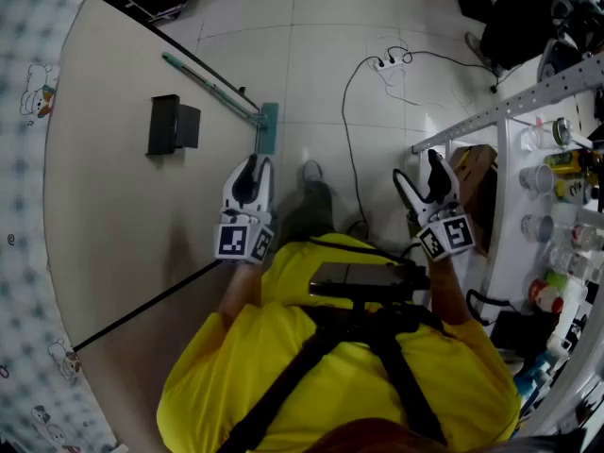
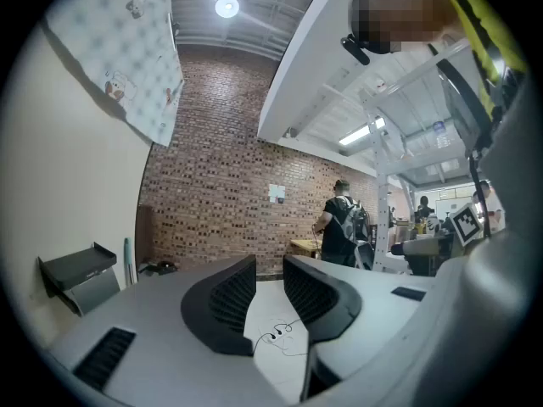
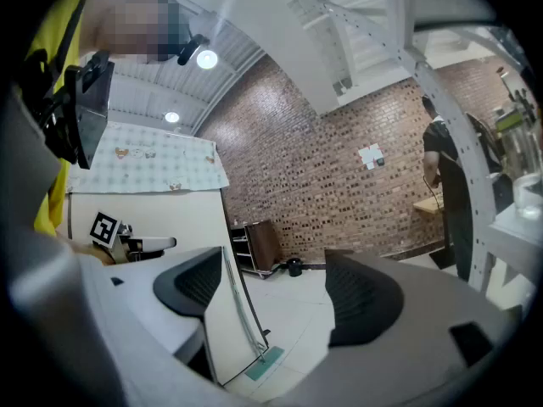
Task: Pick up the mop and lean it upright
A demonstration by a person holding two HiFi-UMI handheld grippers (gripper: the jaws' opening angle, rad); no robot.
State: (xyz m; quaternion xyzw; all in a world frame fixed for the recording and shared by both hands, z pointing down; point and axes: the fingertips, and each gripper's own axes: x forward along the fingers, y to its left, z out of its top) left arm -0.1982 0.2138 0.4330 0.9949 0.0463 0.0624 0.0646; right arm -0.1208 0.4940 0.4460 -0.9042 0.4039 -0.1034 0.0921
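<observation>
The mop stands against the beige wall. Its teal handle [image 1: 209,85] slants along the wall down to the teal head [image 1: 268,127] on the white floor. In the right gripper view the handle [image 3: 242,312] and head [image 3: 265,365] show low between the jaws, some way off. My left gripper [image 1: 250,179] hovers just short of the mop head, its jaws a narrow gap apart and empty [image 2: 270,282]. The handle's tip [image 2: 129,261] shows at the left of the left gripper view. My right gripper [image 1: 427,185] is held wide open and empty [image 3: 280,287] over the floor to the right.
A black box [image 1: 173,125] is fixed on the wall beside the mop. A cable and power strip [image 1: 392,61] lie on the floor. A white rack [image 1: 552,159] with cups and bottles and a cardboard box [image 1: 472,173] stand at the right. A person [image 2: 341,223] stands far off.
</observation>
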